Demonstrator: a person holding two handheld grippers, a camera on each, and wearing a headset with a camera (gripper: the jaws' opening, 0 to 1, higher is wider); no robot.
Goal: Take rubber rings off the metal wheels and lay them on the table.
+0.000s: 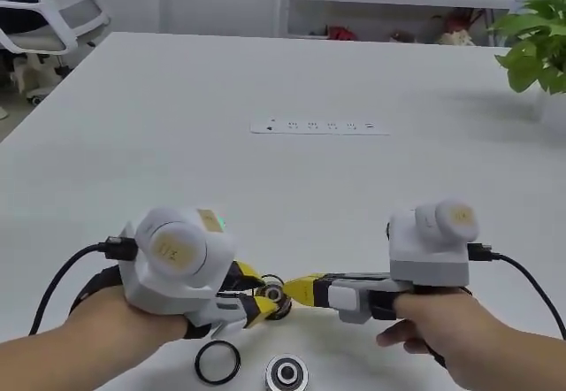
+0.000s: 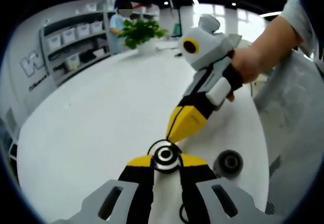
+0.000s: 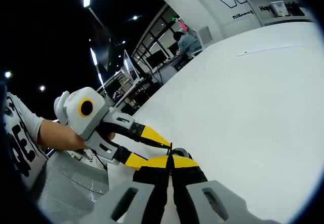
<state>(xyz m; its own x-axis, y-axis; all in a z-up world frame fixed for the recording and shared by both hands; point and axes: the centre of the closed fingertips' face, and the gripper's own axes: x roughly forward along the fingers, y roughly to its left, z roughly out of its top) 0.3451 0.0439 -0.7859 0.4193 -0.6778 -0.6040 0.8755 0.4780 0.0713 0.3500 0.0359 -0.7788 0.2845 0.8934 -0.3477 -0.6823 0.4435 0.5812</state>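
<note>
A small metal wheel (image 1: 272,295) with a black rubber ring on its rim is held just above the table, between my two grippers. My left gripper (image 1: 256,301) is shut on the wheel (image 2: 165,154), one yellow jaw on each side. My right gripper (image 1: 296,289) comes in from the right with its jaws closed at the wheel's rim. In the right gripper view its yellow tips (image 3: 171,159) pinch the thin edge of the rubber ring (image 3: 172,149). A loose black rubber ring (image 1: 217,361) lies flat on the table near me, beside a second wheel (image 1: 286,373).
A white power strip (image 1: 320,126) lies mid-table. A green plant (image 1: 535,42) stands at the far right corner. A chair (image 1: 53,11) and shelves are beyond the table. The second wheel (image 2: 228,163) sits just right of my left jaws.
</note>
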